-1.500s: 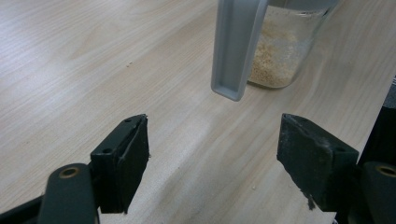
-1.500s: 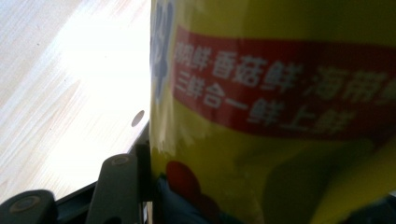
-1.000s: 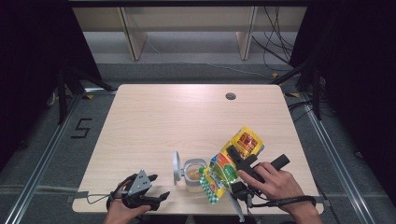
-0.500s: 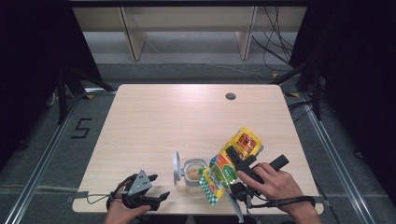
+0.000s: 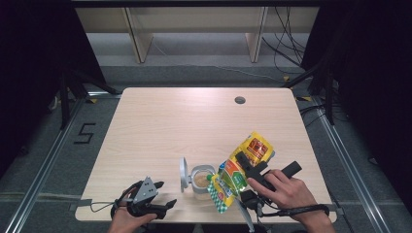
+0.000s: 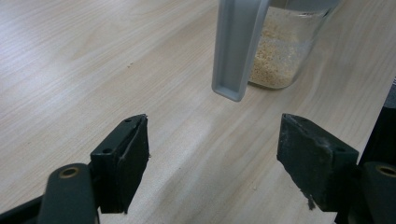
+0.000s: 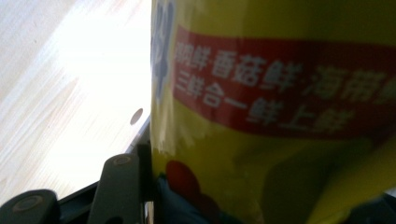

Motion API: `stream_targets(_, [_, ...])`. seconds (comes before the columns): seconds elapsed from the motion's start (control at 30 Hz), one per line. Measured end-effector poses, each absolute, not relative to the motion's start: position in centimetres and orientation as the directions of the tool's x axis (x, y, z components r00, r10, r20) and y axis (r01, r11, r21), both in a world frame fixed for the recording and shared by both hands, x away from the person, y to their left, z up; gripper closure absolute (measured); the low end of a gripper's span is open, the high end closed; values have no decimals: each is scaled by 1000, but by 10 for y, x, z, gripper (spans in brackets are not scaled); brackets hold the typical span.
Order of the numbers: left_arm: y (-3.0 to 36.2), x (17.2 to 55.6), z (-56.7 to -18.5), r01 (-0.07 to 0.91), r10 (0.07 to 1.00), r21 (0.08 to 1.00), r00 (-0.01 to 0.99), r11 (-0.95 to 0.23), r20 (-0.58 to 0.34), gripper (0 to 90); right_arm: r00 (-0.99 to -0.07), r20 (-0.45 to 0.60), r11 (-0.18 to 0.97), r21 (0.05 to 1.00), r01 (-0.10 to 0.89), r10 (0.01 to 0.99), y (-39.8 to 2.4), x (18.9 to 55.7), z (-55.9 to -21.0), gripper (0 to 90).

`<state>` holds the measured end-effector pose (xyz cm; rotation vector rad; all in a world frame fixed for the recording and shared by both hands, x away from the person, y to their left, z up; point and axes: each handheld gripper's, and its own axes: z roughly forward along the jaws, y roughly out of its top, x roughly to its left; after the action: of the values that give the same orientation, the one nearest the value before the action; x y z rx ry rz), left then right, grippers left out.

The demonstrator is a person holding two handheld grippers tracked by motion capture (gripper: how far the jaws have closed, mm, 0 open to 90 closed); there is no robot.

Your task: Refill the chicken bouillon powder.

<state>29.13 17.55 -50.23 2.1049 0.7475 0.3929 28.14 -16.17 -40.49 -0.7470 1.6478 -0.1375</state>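
At the near edge of the desk (image 5: 160,126), the person's left hand (image 5: 127,219) lies low with the left gripper (image 5: 163,208) pointing level toward the right, its jaws standing wide apart with bare wood between them. In the left gripper view a glass jar (image 6: 285,51) part filled with pale grains stands just ahead, and its grey lid (image 6: 236,46) hangs open at its side. The right hand (image 5: 286,190) grips the right gripper (image 5: 243,171) from above, angled toward the far left, with its jaws clamped on a yellow seasoning pouch (image 5: 240,170). The pouch is tilted, its lower end at the rim of the jar (image 5: 201,179); whether it touches the rim is hard to tell. Its yellow face with a red band crowds the right gripper view. Farther off, a round cable hole (image 5: 239,100) sits near the desk's far edge, and wooden shelf legs (image 5: 138,36) stand beyond.
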Motion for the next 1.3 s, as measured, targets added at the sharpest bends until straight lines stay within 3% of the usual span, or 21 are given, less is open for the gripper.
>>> stream_targets(1.3, [176,291,-502,378,639,800,769,-466,9,251,-33,-834,776,-496,-389,-550,-161,281,-407,494])
